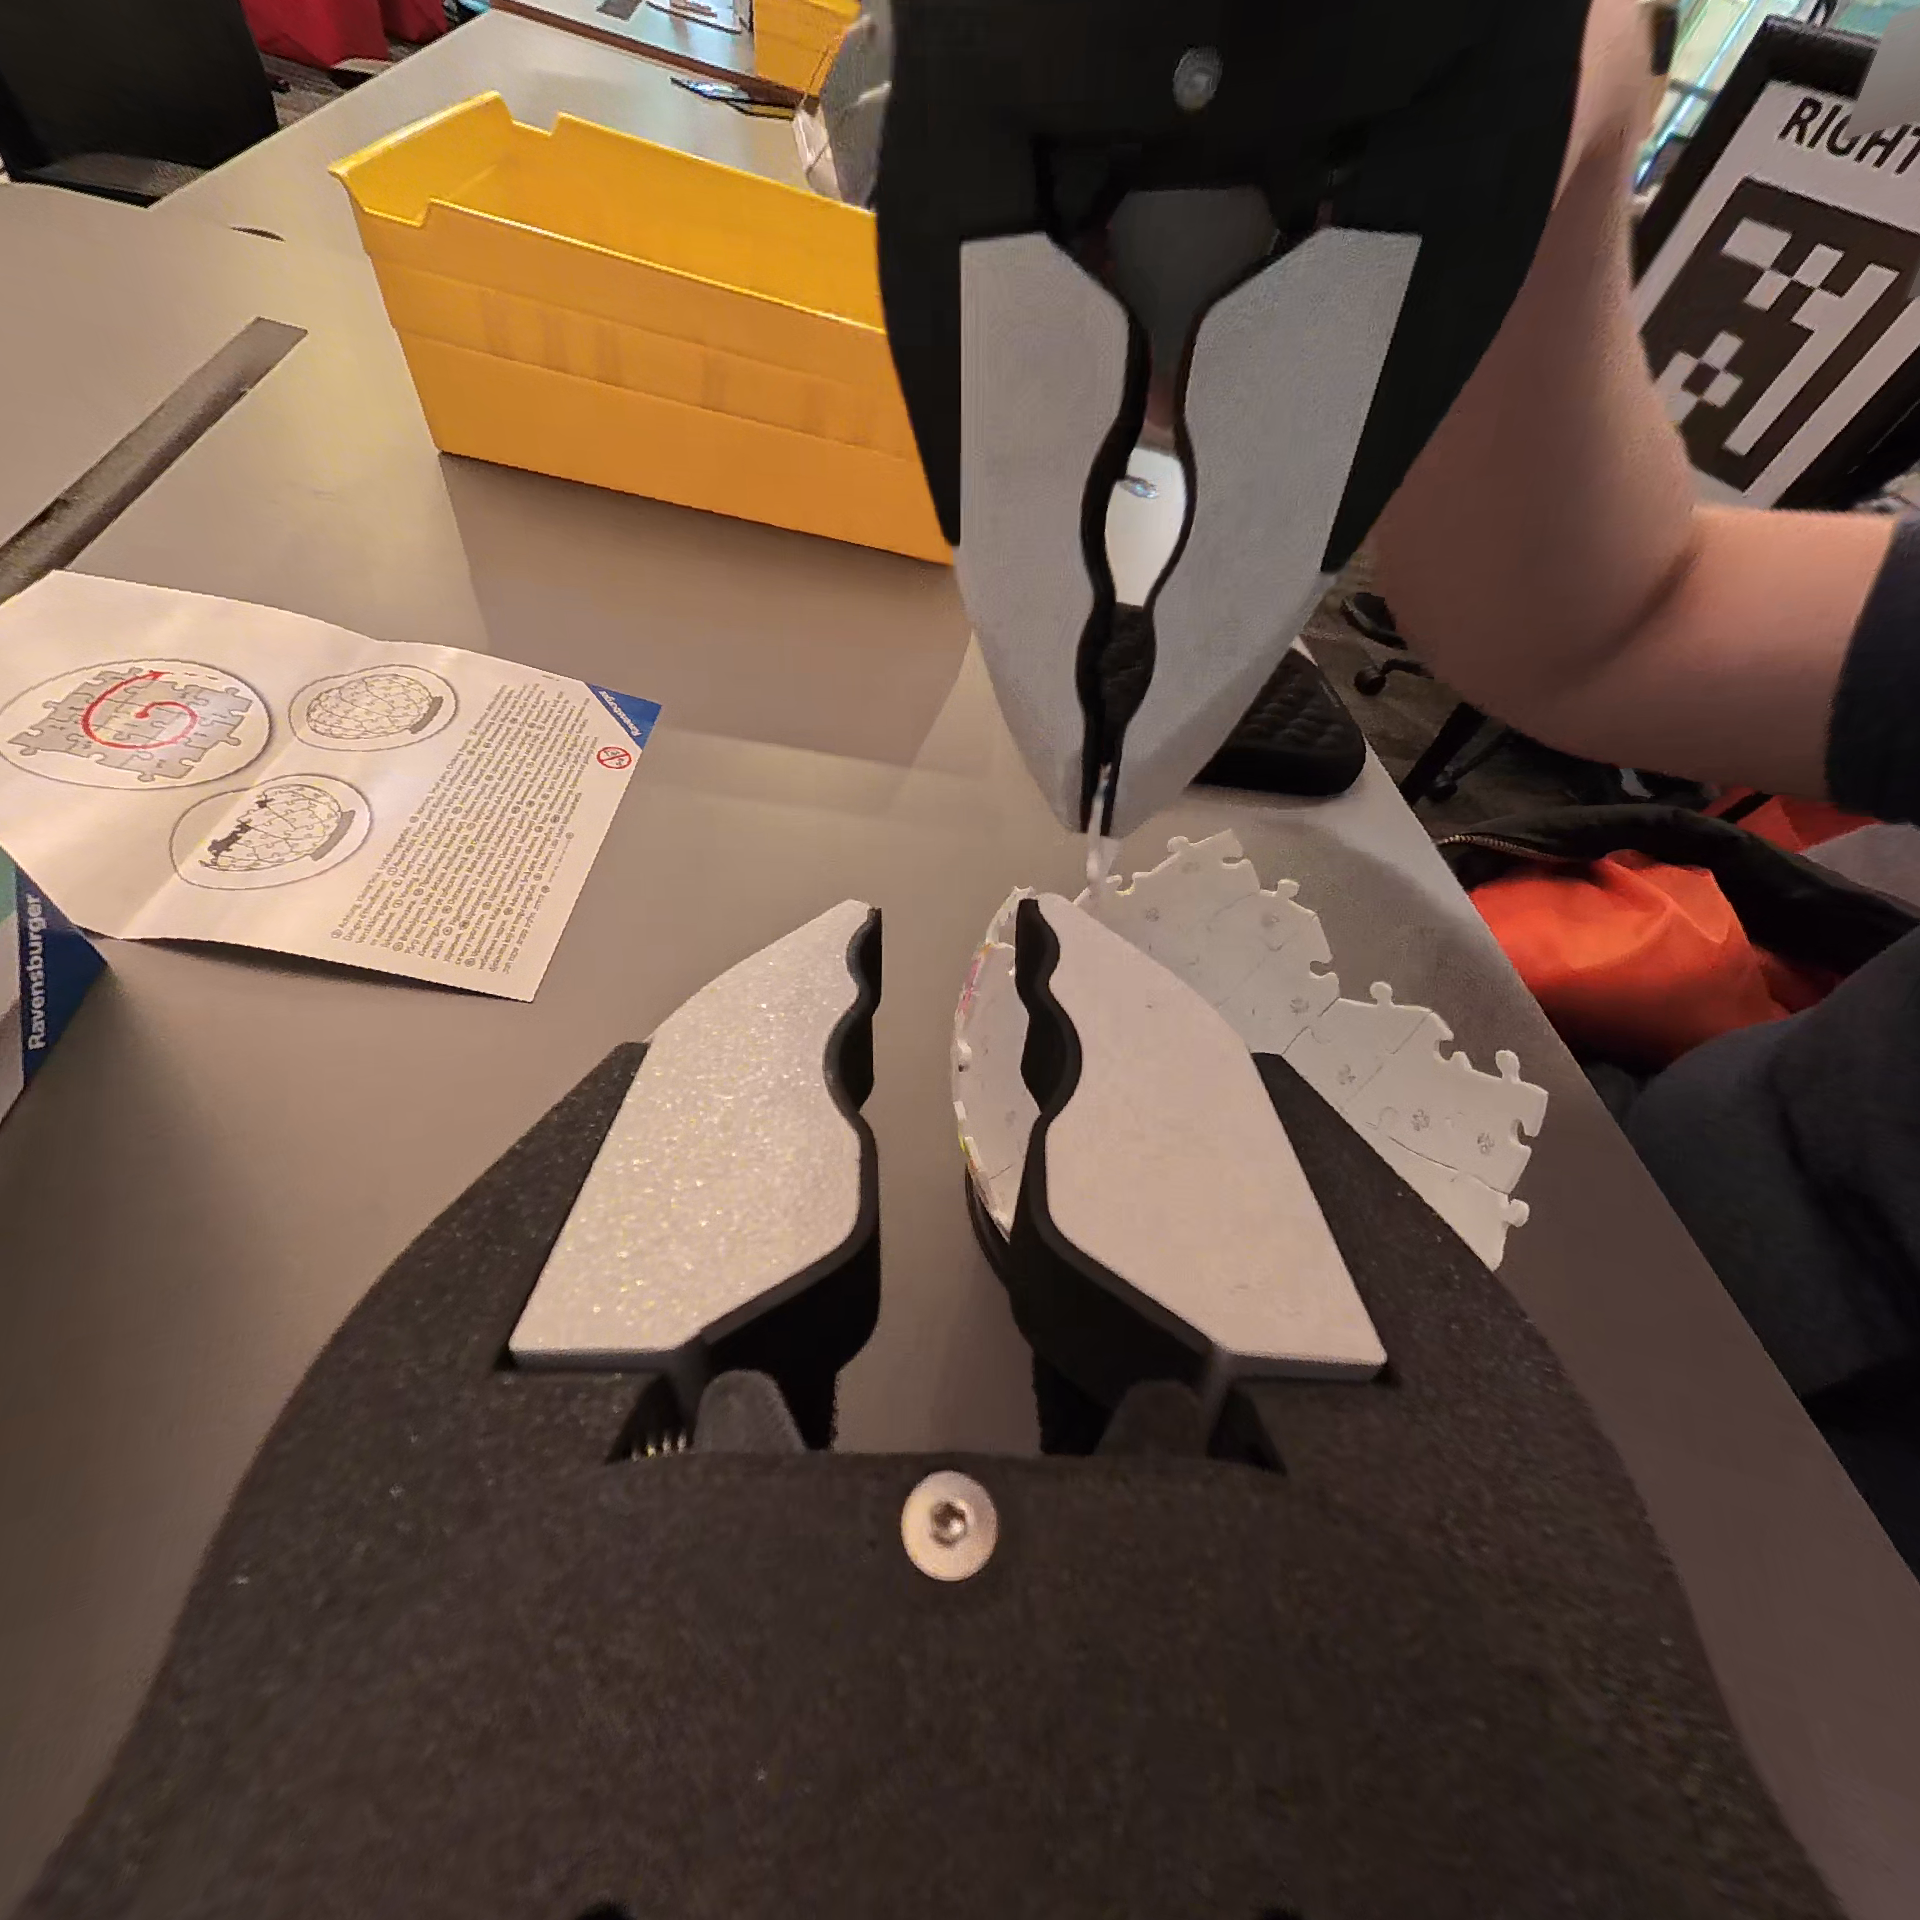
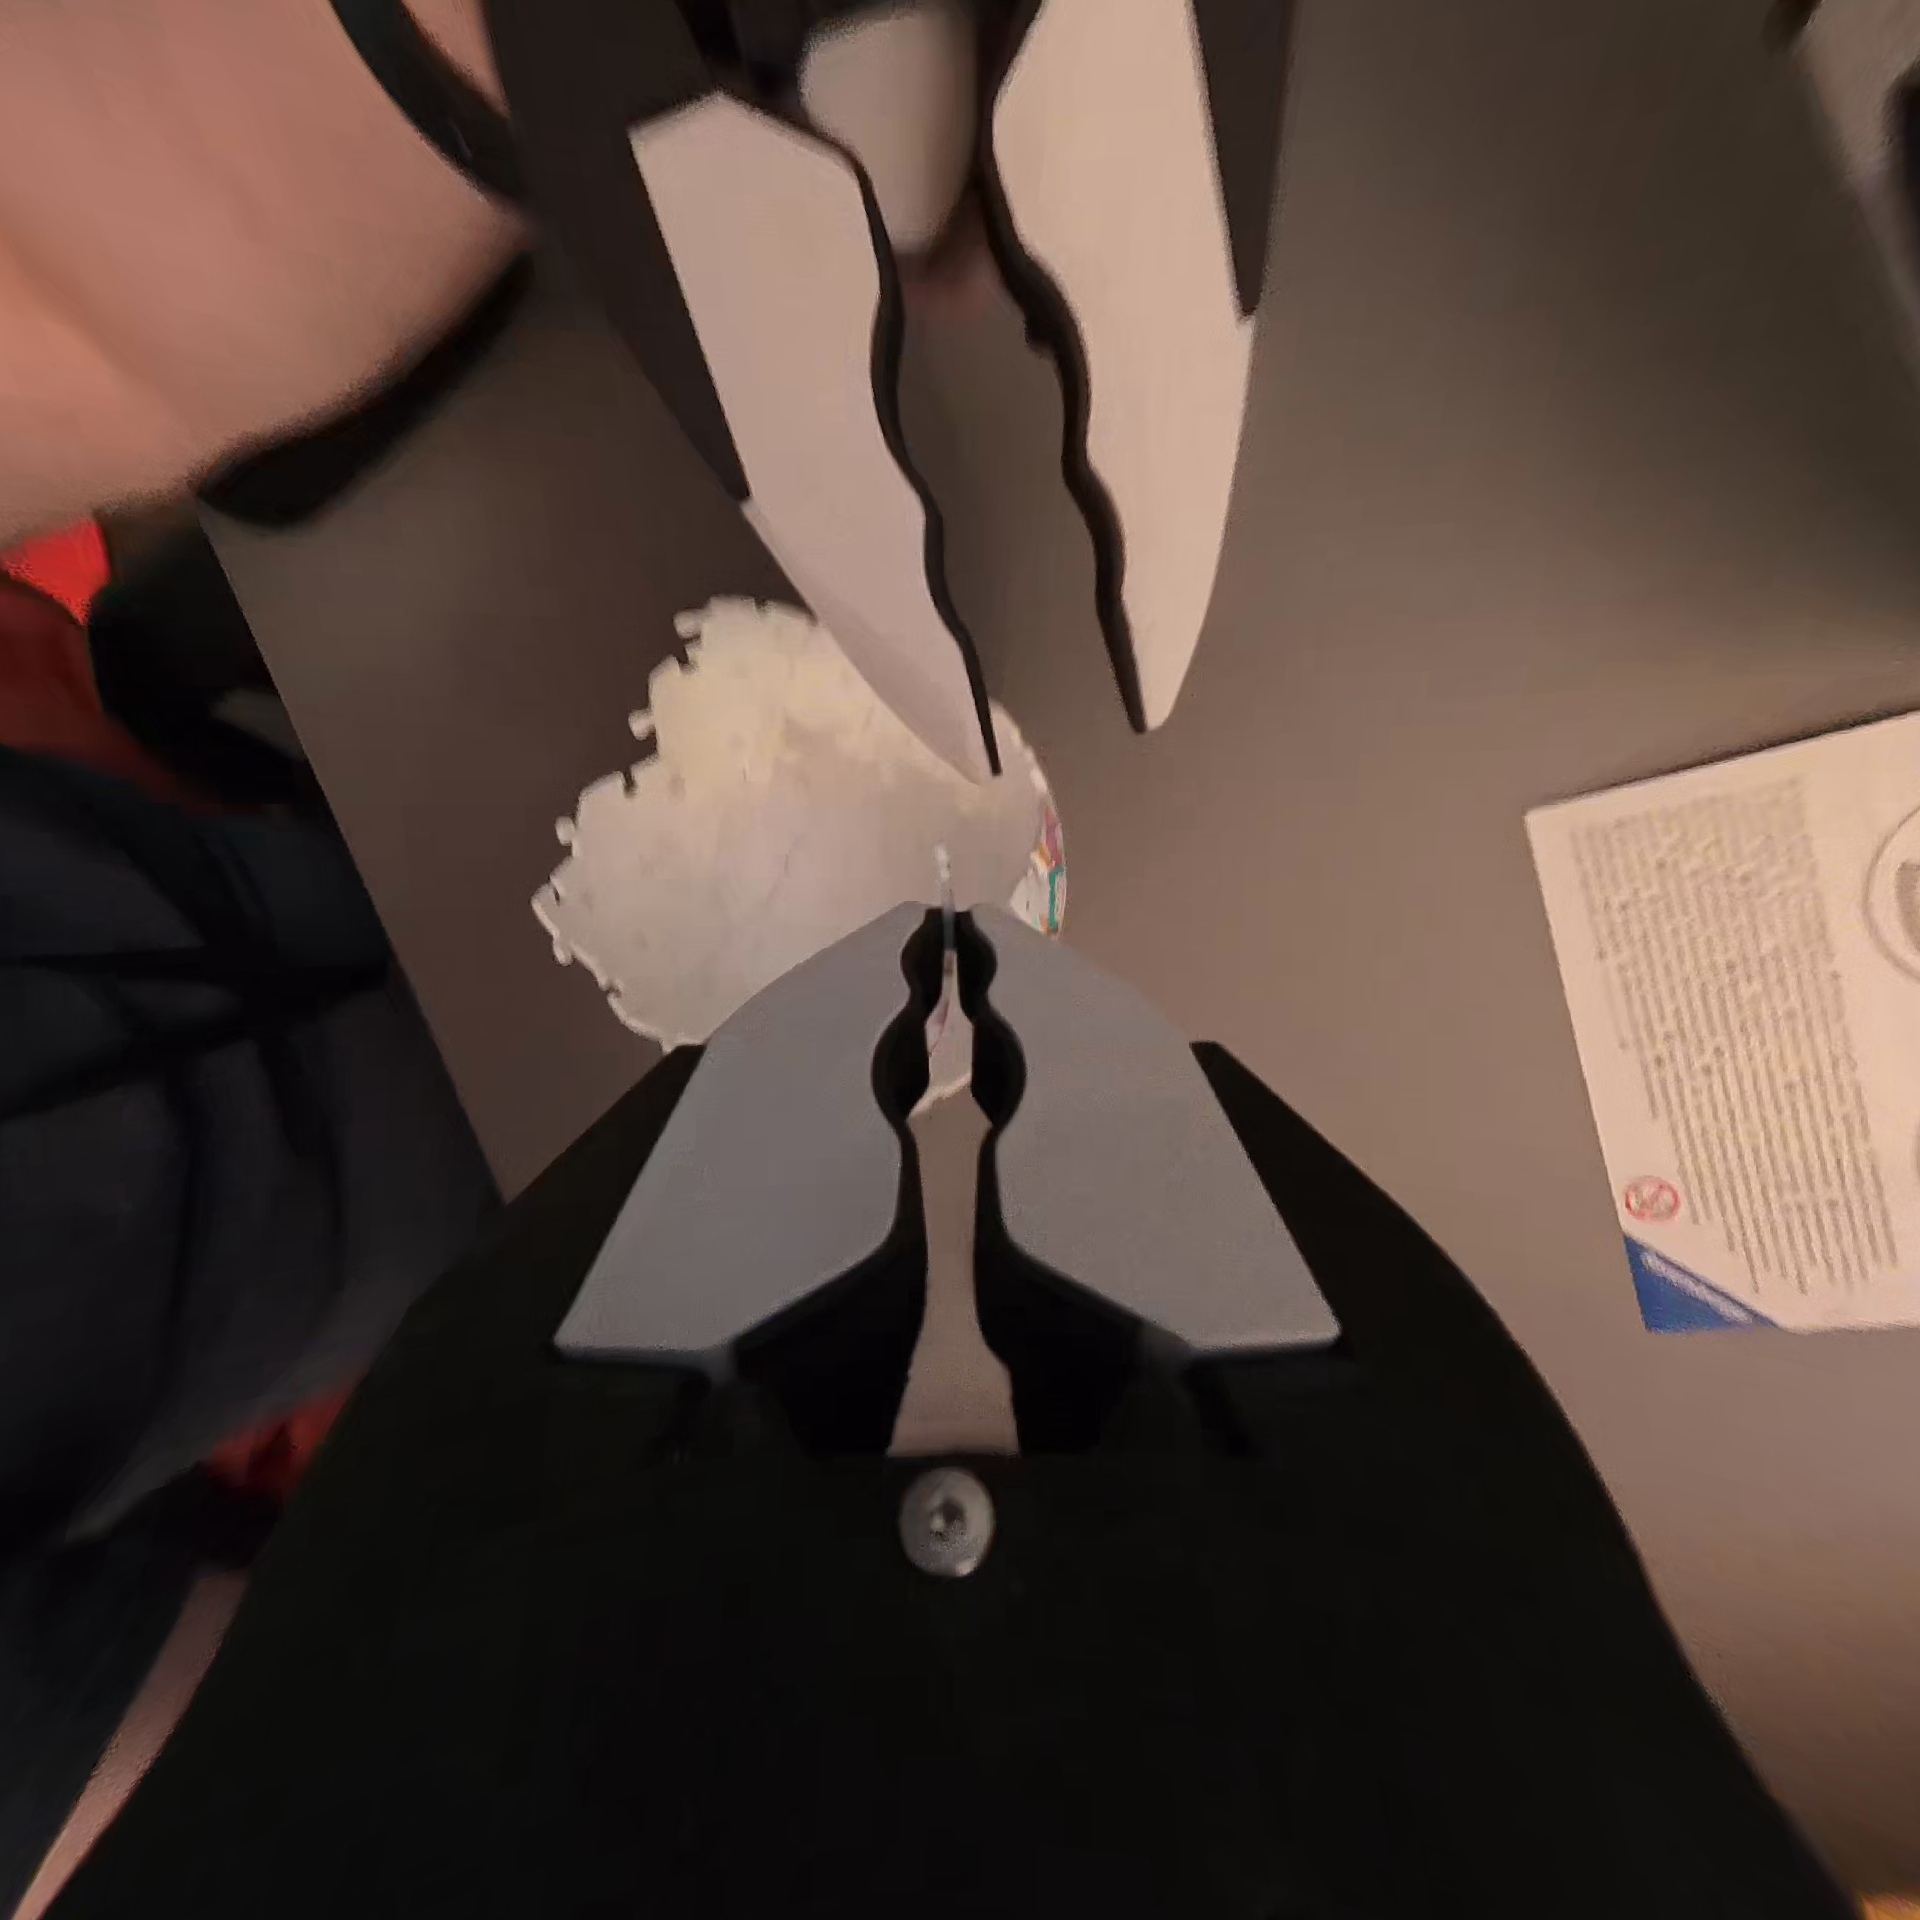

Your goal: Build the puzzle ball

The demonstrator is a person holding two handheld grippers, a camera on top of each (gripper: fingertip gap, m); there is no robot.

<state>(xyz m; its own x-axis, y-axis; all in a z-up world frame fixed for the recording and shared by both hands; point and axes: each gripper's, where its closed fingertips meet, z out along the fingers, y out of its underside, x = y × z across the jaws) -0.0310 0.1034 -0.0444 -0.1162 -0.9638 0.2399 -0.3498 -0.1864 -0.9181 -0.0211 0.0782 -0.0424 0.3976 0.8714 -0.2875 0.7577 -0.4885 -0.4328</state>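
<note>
A part-built puzzle ball (image 1: 1351, 1039), a curved white shell of joined pieces seen from its inner side, rests on the grey table (image 1: 727, 623). My left gripper (image 1: 951, 914) is open: its right finger lies inside the shell and the shell's rim stands in the gap. My right gripper (image 1: 1096, 821) comes down from above, shut on a thin white puzzle piece (image 1: 1096, 860) held edge-on at the shell's rim. The right wrist view is blurred; it shows my right gripper (image 2: 948, 914) shut on the piece (image 2: 945, 883), the shell (image 2: 727, 831), and the open left gripper (image 2: 1065, 748).
A yellow bin (image 1: 644, 343) stands behind. An instruction sheet (image 1: 312, 769) lies at the left and also shows in the right wrist view (image 2: 1745, 1039). A puzzle box (image 1: 42, 987) sits at the left edge. The table's edge runs close to the shell's right, with an orange-and-black bag (image 1: 1621, 935) beyond. The grippers are tip to tip, or close to it.
</note>
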